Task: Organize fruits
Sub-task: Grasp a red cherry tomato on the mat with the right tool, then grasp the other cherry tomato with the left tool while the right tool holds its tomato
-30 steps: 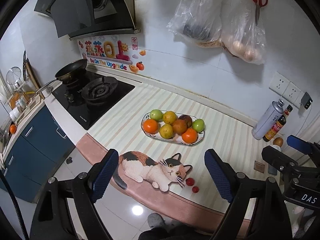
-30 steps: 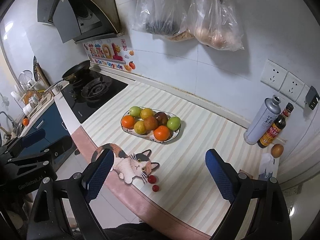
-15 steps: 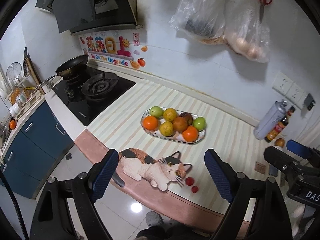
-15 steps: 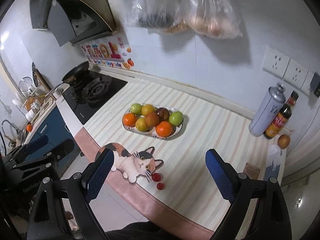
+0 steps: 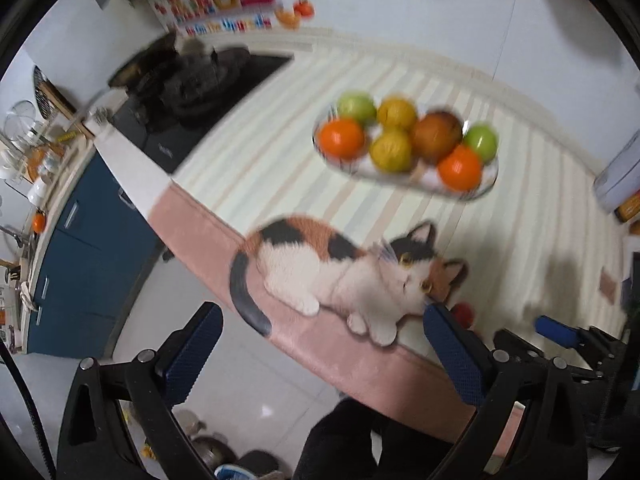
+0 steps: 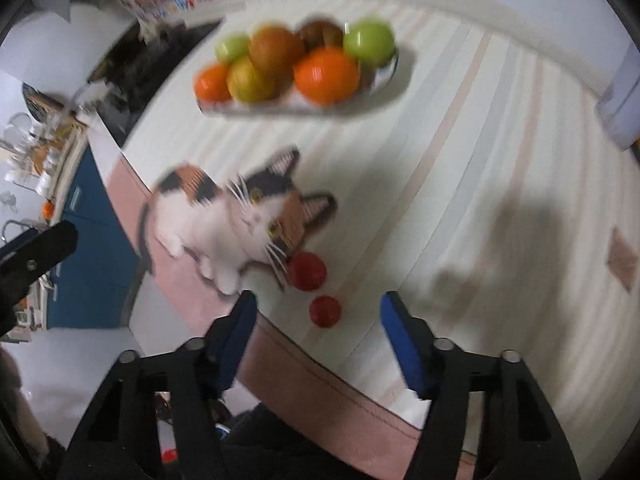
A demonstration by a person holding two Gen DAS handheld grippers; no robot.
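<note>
Two small red fruits lie on the striped counter mat beside the cat picture (image 6: pixel 240 216): a larger one (image 6: pixel 307 271) and a smaller one (image 6: pixel 325 311). My right gripper (image 6: pixel 318 312) is open and empty, its blue pads (image 6: pixel 402 344) on either side of the smaller fruit, just in front of it. An oval plate (image 6: pixel 384 76) behind holds oranges, green apples and brownish fruits. In the left wrist view my left gripper (image 5: pixel 320 344) is open and empty over the counter's front edge; the plate (image 5: pixel 486 184) lies ahead and one red fruit (image 5: pixel 463 314) peeks past the right pad.
A black gas hob (image 5: pixel 192 88) with a pan stands at the far left. A spray can (image 6: pixel 620 104) stands at the right edge. The tiled wall runs behind the counter. Blue cabinets (image 5: pixel 88 248) and floor lie below the pink counter edge (image 5: pixel 360 360).
Both grippers have dropped and moved forward toward the counter. The right gripper's jaws have narrowed and now straddle the small red fruits. Both views are motion-blurred.
</note>
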